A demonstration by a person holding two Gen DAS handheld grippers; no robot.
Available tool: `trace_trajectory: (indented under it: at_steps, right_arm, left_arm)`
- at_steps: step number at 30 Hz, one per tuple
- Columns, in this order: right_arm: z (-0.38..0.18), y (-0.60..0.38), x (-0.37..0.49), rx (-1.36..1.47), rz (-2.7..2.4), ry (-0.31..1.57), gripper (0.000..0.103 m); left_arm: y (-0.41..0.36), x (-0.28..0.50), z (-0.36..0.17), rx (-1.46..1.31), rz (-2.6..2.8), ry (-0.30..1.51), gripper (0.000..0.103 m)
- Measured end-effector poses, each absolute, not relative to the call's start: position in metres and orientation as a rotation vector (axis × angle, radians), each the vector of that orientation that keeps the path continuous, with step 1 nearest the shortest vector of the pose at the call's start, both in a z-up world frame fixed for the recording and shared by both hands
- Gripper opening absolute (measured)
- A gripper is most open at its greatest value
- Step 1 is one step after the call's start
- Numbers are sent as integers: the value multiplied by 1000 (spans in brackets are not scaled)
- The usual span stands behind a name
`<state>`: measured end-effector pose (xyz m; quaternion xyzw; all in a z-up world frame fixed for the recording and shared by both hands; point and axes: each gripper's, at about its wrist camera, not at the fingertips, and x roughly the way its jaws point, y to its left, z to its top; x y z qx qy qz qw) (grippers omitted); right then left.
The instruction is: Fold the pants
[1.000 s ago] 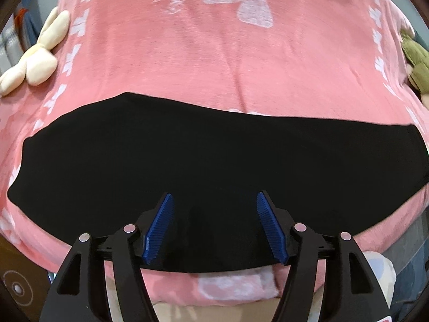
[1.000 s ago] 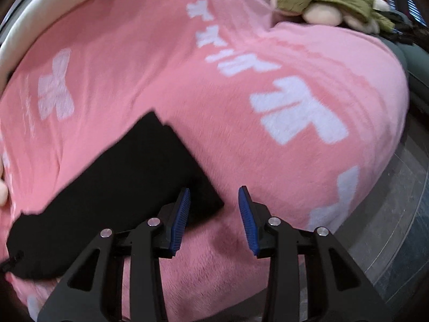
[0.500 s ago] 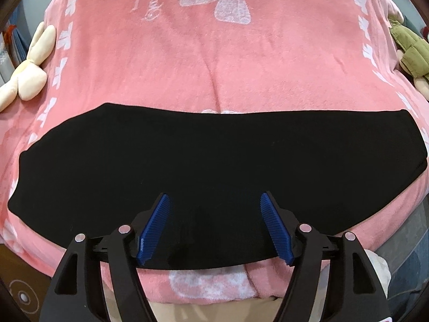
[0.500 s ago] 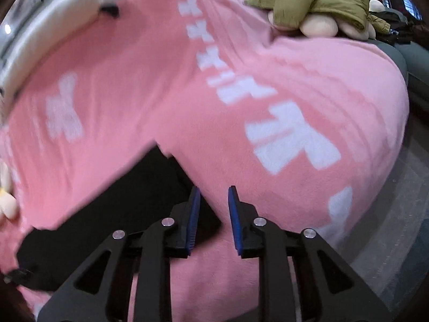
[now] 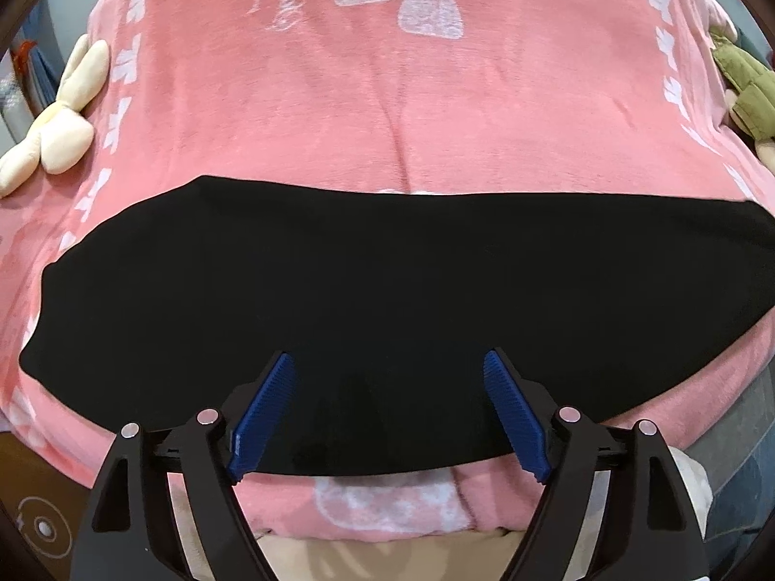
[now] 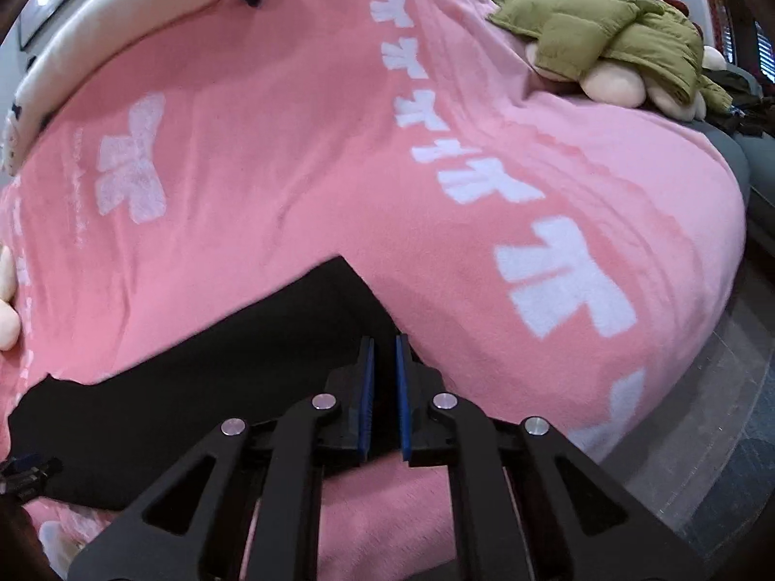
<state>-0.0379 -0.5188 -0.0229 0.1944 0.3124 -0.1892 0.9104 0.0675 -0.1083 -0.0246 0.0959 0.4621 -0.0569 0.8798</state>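
Black pants (image 5: 387, 290) lie flat as a long band across the near part of a pink blanket (image 5: 387, 121). My left gripper (image 5: 387, 368) is open and empty, hovering over the middle of the band near its front edge. In the right wrist view the pants (image 6: 193, 387) run to the left, and my right gripper (image 6: 384, 344) has closed on their right end near the corner, with black cloth between the blue pads.
A cream plush toy (image 5: 58, 116) lies at the blanket's left edge. A green jacket (image 6: 605, 29) over plush toys lies at the far right. A white bolster (image 6: 121, 14) lines the far edge. The floor (image 6: 726, 435) shows beyond the bed's right side.
My right gripper has closed from open onto the right end of the pants. My left gripper stays open and has drawn back slightly, so more of the blanket shows.
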Motion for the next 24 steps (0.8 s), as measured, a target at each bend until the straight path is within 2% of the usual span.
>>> trace_trajectory:
  at_steps: [2, 3, 5, 11, 15, 18, 19, 20, 24]
  right_arm:
    - [-48, -520, -27, 377, -398, 730, 9]
    - [-56, -519, -27, 377, -402, 729, 10]
    - [-47, -518, -34, 408, -412, 686, 17]
    - [-6, -493, -40, 415, -346, 594, 17]
    - [-1, -479, -2, 334, -258, 652, 17]
    - [-18, -502, 30, 316, -317, 719, 17]
    - [-26, -513, 37, 315, -358, 750, 8]
    - [-34, -523, 42, 328, -379, 779, 6]
    - [-10, -519, 13, 378, -433, 670, 14]
  left_arm:
    - [-104, 68, -26, 194, -108, 967, 79]
    - [-102, 69, -26, 193, -103, 970, 79]
    - [-99, 68, -27, 203, -94, 976, 83]
    - [-87, 64, -27, 236, -64, 971, 85]
    - [-78, 62, -28, 222, -55, 987, 85]
    - [-72, 59, -27, 226, -43, 985, 85]
    - [-69, 59, -27, 224, -38, 986, 85]
    - [-66, 59, -26, 219, -33, 986, 85]
    - [-52, 60, -27, 198, -4, 993, 85]
